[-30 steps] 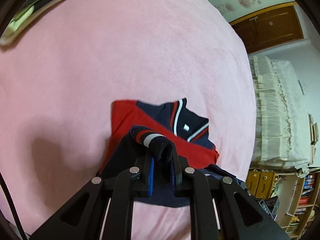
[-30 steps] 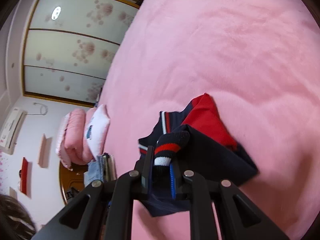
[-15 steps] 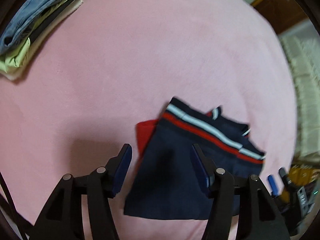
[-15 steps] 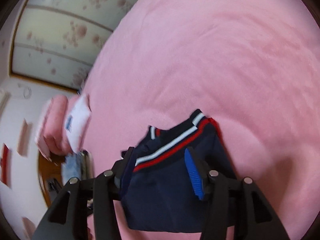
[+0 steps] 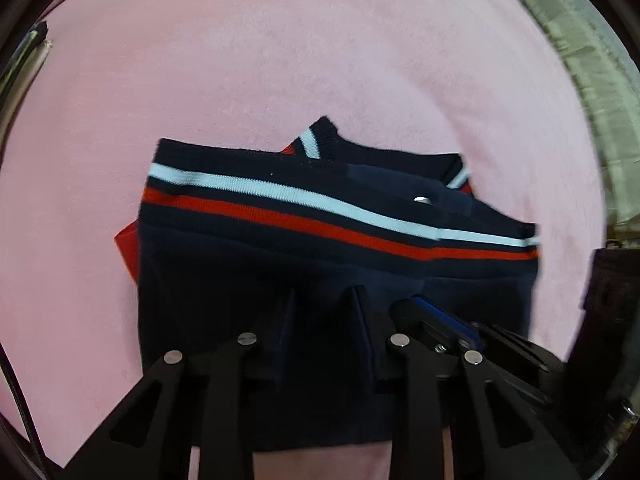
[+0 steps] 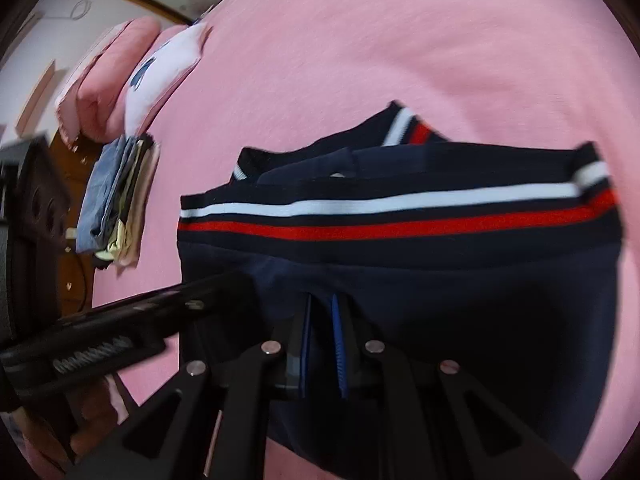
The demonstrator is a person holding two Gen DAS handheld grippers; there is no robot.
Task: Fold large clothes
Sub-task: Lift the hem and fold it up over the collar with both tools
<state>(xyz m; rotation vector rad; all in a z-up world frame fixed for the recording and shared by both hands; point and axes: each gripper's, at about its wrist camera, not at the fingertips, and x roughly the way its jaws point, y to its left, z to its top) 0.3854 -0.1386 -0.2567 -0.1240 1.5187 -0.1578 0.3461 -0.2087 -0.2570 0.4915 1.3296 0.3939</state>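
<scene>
A navy sweater (image 5: 280, 264) with a white and a red stripe lies folded on the pink bed cover (image 5: 280, 60); a red part pokes out at its left edge. It also shows in the right wrist view (image 6: 460, 292). My left gripper (image 5: 324, 304) is low over the sweater's near edge, its fingers a small gap apart with navy cloth between them. My right gripper (image 6: 320, 304) is beside it over the same edge, fingers nearly together with cloth in the narrow gap. Whether either pinches the cloth is unclear. The right gripper shows in the left wrist view (image 5: 448, 316).
A stack of folded clothes (image 6: 116, 196) lies at the bed's left edge, with pink pillows (image 6: 120, 80) behind it. A cream lace-covered piece of furniture (image 5: 592, 92) stands beyond the bed on the right. The left gripper's body (image 6: 120, 332) crosses the right wrist view.
A second ago both grippers held the striped hem up. They laid it over the sweater and opened. Now both have dropped to the near edge and their fingers have narrowed.
</scene>
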